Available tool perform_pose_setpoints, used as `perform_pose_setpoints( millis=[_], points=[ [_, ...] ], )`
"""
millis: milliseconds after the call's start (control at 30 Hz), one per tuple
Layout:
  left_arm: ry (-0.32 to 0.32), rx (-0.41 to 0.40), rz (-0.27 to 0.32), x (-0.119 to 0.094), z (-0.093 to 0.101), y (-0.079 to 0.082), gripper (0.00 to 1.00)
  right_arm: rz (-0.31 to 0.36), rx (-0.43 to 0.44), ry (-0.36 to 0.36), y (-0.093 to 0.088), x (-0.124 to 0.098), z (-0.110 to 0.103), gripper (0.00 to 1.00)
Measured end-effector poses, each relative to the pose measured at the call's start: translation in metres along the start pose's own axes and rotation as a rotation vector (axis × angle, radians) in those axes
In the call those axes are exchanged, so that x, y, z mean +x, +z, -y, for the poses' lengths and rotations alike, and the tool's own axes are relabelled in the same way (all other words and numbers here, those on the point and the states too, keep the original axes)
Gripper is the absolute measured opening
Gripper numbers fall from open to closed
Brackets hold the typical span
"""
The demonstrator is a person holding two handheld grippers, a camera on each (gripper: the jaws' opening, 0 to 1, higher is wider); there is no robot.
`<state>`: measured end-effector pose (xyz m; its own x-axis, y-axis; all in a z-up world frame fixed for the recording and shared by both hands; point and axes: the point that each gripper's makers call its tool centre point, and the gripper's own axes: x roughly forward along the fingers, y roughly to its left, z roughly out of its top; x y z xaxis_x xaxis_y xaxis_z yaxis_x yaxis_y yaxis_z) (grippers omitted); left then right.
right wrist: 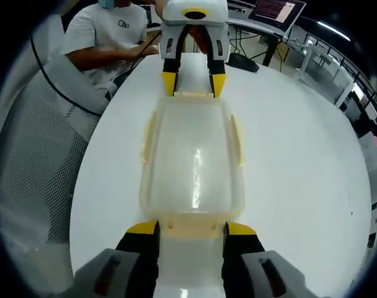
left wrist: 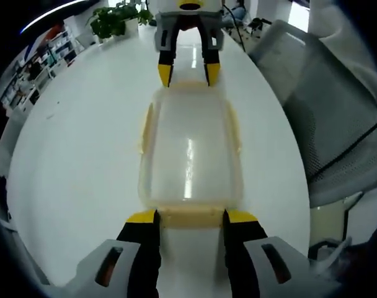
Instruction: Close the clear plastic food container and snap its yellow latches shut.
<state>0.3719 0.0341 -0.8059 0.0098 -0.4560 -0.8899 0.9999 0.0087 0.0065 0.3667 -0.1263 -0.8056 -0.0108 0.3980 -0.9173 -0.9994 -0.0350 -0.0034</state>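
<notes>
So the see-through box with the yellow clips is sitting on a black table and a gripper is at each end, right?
Almost. The table is white, not black, as the left gripper view shows. The rest holds: the clear container with yellow latches lies on it, with the left gripper at one end and the right gripper at the other.

Place: I read this as an office.
Signs: mesh chair (left wrist: 337, 118), laptop (right wrist: 276, 11) (screen lit), potted plant (left wrist: 114, 20), shelves (left wrist: 36, 65), white surface (left wrist: 83, 155).
</notes>
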Motion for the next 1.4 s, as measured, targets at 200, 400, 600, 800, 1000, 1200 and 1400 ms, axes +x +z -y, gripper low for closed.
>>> perform_pose_setpoints(
  millis=[200,400,600,800,1000,1200,1400],
  points=[
    [0.01,-0.008,-0.018,0.0,0.001,0.0,0.39,-0.028,0.012,-0.006,0.0,0.0,-0.001,0.38],
    [0.014,-0.011,-0.03,0.0,0.003,0.001,0.39,-0.057,0.017,-0.01,0.0,0.0,-0.002,0.37],
    [0.011,-0.004,-0.03,-0.002,0.001,0.001,0.38,-0.05,0.025,-0.011,-0.002,0.0,-0.003,0.37],
    [0.008,-0.004,-0.037,-0.003,0.004,0.001,0.37,-0.043,0.017,-0.01,0.0,0.0,-0.006,0.37],
    [0.002,0.002,-0.062,-0.01,0.009,0.003,0.36,-0.024,0.024,0.001,0.006,-0.009,-0.01,0.37],
    [0.016,0.011,-0.056,-0.02,0.014,0.01,0.37,-0.027,0.005,0.0,0.008,-0.021,-0.014,0.37],
    [0.004,0.003,-0.058,-0.033,0.02,0.02,0.37,-0.006,-0.002,-0.002,0.012,-0.037,-0.02,0.37]
  ],
)
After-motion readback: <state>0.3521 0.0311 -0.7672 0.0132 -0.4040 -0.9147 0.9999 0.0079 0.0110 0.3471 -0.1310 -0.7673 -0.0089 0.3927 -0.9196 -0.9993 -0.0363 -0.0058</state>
